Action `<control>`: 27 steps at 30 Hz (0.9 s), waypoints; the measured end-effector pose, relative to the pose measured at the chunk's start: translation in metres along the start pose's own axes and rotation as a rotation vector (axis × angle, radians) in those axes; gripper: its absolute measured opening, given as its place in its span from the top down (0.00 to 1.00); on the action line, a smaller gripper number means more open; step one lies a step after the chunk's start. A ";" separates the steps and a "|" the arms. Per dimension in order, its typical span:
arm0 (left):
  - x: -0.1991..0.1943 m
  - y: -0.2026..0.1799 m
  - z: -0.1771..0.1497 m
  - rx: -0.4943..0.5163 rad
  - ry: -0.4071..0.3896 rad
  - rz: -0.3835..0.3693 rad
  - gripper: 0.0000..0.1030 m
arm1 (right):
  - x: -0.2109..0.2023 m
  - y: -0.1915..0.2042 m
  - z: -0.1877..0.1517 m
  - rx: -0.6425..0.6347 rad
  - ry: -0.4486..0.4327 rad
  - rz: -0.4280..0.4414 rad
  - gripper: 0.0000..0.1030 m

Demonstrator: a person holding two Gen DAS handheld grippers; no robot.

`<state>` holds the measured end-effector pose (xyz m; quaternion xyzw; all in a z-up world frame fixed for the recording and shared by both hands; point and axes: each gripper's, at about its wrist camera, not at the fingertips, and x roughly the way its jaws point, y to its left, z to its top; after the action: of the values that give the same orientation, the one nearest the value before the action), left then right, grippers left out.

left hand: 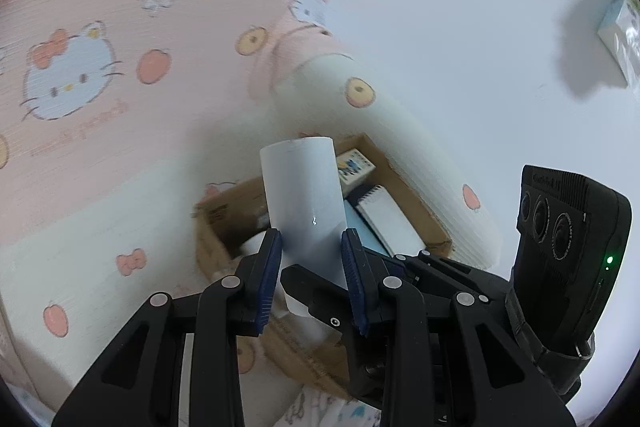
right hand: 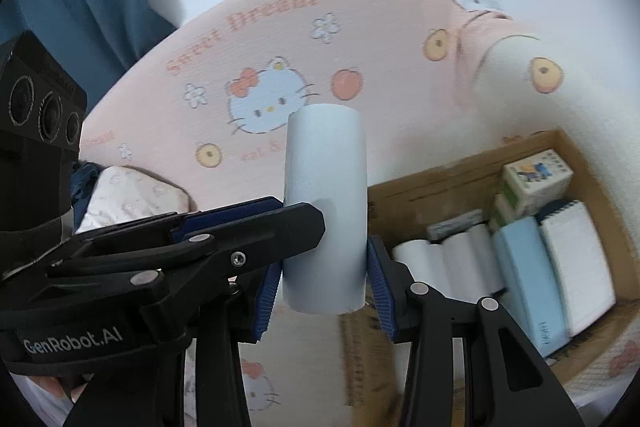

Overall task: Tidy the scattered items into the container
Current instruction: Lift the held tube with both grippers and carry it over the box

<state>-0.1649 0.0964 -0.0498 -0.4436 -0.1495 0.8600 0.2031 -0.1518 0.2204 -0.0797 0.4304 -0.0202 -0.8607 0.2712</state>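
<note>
Right now I have a white paper roll in each claw. My left claw [left hand: 310,247] is clamped on the lower part of one roll [left hand: 302,195], the blue pads [left hand: 272,267] pressing its two sides so it stands up and leans a little toward the far right. My right claw [right hand: 324,267] is closed round the waist of the second roll [right hand: 326,211], which stands nearly upright between its pads [right hand: 378,279]. In the right view, the other claw's black arm crosses in front from the left and covers part of that roll.

Gripping both rolls across their round sides, low down, keeps the free ends clear, which I judge makes it easier to lower them into the cardboard box [right hand: 452,183]. That box sits on the pink cartoon-cat bedding [right hand: 260,75], just beyond and to the right of my claws. It already holds a row of white rolls [right hand: 448,259] lying side by side at its near left, a pale blue case [right hand: 528,275] beside them, a spiral notebook [right hand: 580,259] at the right, and a small printed carton [right hand: 532,183] at the far end. Space looks tight, so I reckon the free spot is next to the lying rolls, where laying mine flat would match them.
</note>
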 end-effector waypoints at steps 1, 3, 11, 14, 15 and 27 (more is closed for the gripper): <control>0.006 -0.004 0.002 0.005 0.008 -0.005 0.67 | -0.001 -0.006 0.000 0.001 0.002 -0.008 0.62; 0.021 -0.012 0.006 0.013 0.033 -0.013 0.67 | -0.002 -0.018 0.001 0.008 0.012 -0.019 0.62; 0.086 -0.024 0.018 0.014 0.156 -0.022 0.67 | 0.016 -0.079 0.007 0.067 0.109 -0.037 0.61; 0.112 -0.024 0.016 0.007 0.221 -0.018 0.67 | 0.031 -0.098 0.004 0.083 0.178 -0.038 0.62; 0.121 -0.023 0.014 0.007 0.243 -0.016 0.67 | 0.036 -0.102 0.003 0.080 0.205 -0.042 0.62; 0.175 0.011 -0.003 -0.084 0.367 0.013 0.67 | 0.097 -0.133 -0.011 0.061 0.430 -0.018 0.62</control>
<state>-0.2565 0.1714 -0.1795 -0.6019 -0.1427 0.7592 0.2026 -0.2502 0.2894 -0.1928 0.6124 0.0161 -0.7504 0.2483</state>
